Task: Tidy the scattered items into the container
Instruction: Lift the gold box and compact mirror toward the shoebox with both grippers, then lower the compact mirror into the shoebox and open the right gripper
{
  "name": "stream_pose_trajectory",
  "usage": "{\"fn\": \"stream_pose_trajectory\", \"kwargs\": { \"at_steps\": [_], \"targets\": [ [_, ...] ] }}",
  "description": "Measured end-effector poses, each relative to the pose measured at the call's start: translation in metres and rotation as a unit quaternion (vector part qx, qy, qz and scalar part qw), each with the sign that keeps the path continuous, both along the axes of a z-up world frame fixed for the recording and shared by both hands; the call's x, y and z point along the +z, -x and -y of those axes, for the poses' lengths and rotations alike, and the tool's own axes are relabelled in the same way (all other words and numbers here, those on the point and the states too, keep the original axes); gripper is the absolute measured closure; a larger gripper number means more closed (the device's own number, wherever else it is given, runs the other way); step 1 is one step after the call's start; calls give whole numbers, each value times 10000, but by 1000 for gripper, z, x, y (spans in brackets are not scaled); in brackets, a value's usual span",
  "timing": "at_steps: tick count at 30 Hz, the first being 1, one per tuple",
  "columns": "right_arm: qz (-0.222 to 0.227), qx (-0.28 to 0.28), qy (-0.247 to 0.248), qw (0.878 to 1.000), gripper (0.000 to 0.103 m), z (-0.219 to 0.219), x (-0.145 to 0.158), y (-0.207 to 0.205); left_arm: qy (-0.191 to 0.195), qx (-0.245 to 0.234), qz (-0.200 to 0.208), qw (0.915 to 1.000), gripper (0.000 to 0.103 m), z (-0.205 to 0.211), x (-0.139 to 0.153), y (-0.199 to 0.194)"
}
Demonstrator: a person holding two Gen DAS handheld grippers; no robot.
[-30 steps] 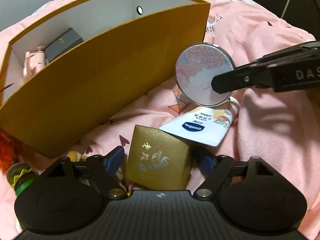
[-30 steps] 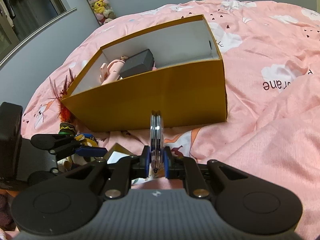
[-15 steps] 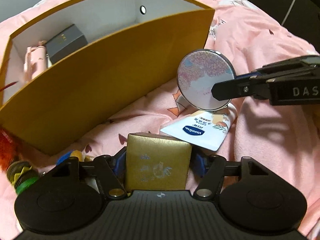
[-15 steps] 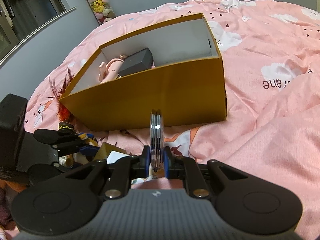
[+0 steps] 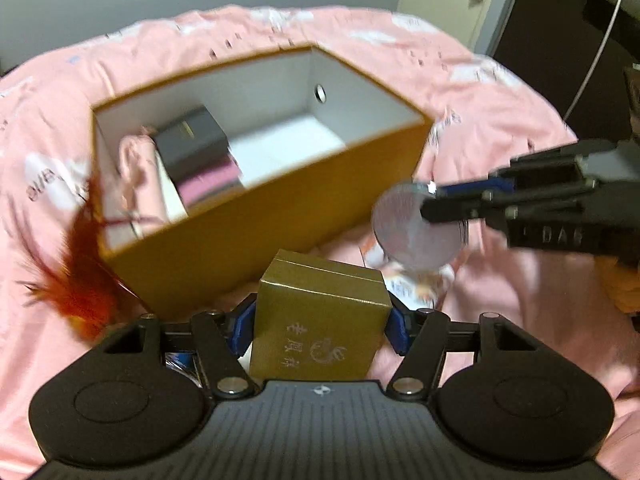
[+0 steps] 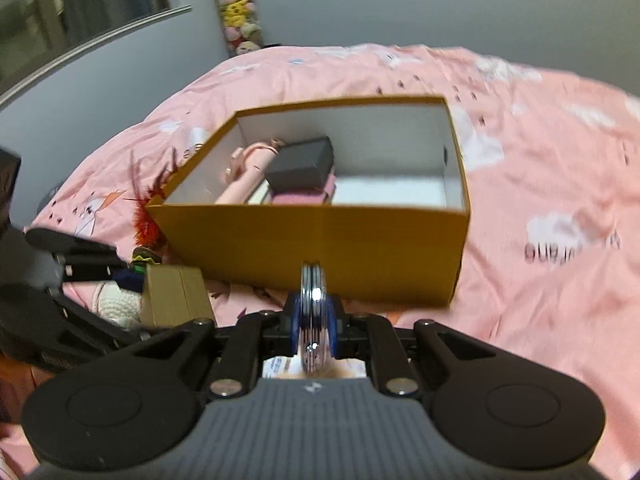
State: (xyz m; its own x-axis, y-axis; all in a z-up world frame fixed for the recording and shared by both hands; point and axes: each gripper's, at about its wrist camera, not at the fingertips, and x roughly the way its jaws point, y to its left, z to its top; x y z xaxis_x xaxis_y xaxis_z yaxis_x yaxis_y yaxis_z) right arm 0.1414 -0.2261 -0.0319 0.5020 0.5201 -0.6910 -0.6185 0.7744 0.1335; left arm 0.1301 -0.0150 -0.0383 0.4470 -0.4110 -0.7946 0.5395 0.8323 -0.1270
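- Together, the two wrist views show a pink bedspread (image 6: 540,184) bearing an open yellow box (image 5: 280,216), white inside.
- Only the left view shows the flat round face of the compact (image 5: 416,228) and the hole in the box's end wall; the right view shows the compact (image 6: 314,300) edge-on, plus a hanging column of plush toys (image 6: 240,16) by the grey wall.
- Left gripper (image 5: 320,326): its jaws have just been closing and now clamp a gold carton (image 5: 320,320), held just in front of the box's near wall.
- Right gripper (image 6: 314,320): pinched tight on the compact's rim, near the box's front wall, right of the carton.
- Writing: gold characters and an emblem on the carton, too blurred to read; "DAS" on the right gripper's side; blurred dark lettering printed on the bedspread.
- Inside the box, at its left end: a dark case (image 6: 302,162) stacked on a pink one, with a pale pink item (image 6: 248,172) beside them.
- Red feathers (image 5: 84,280) lie against the box's left corner.
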Motion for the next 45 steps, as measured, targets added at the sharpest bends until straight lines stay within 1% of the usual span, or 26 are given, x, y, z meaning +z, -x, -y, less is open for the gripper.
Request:
{"fn": "stream_pose_trajectory", "kwargs": {
  "at_steps": [6, 12, 16, 19, 22, 25, 29, 31, 33, 35, 40, 43, 45],
  "targets": [
    [455, 642, 440, 9959, 88, -21, 27, 0, 239, 229, 318, 9989, 30, -19, 33, -11],
    [972, 1170, 635, 9863, 88, -41, 62, -7, 431, 375, 558, 9968, 30, -36, 59, -35],
    [1342, 1460, 731, 9774, 88, -61, 84, -21, 393, 553, 638, 9957, 30, -43, 66, -58],
    [1514, 1676, 939, 9696, 88, -80, 87, -36, 488, 659, 495, 9954, 30, -51, 63, -75],
    [1487, 1971, 1255, 9609, 88, -100, 77, -56, 590, 687, 362, 9952, 30, -57, 59, -90],
    [1390, 2351, 1600, 9486, 88, -120, 60, -70, 595, 696, 332, 9952, 30, -61, 54, -99],
    [1230, 2928, 1978, 9274, 88, -143, 32, -84, 629, 720, 323, 9949, 30, -67, 50, -110],
    [1168, 3132, 2168, 9172, 88, -155, 19, -92, 668, 797, 404, 9938, 30, -71, 48, -113],
    [1106, 3274, 2298, 9098, 88, -164, 7, -100, 772, 820, 396, 9929, 30, -75, 46, -117],
    [1006, 3405, 2385, 9039, 88, -174, -4, -108, 899, 885, 293, 9916, 30, -80, 41, -123],
    [694, 3699, 2564, 8903, 88, -194, -27, -124, 1030, 928, 208, 9901, 30, -84, 31, -133],
    [695, 3846, 2749, 8784, 88, -203, -39, -127, 1104, 949, 173, 9892, 30, -87, 27, -137],
    [744, 3980, 2789, 8708, 88, -205, -42, -126, 1120, 973, 176, 9888, 30, -88, 26, -139]
  ]
}}
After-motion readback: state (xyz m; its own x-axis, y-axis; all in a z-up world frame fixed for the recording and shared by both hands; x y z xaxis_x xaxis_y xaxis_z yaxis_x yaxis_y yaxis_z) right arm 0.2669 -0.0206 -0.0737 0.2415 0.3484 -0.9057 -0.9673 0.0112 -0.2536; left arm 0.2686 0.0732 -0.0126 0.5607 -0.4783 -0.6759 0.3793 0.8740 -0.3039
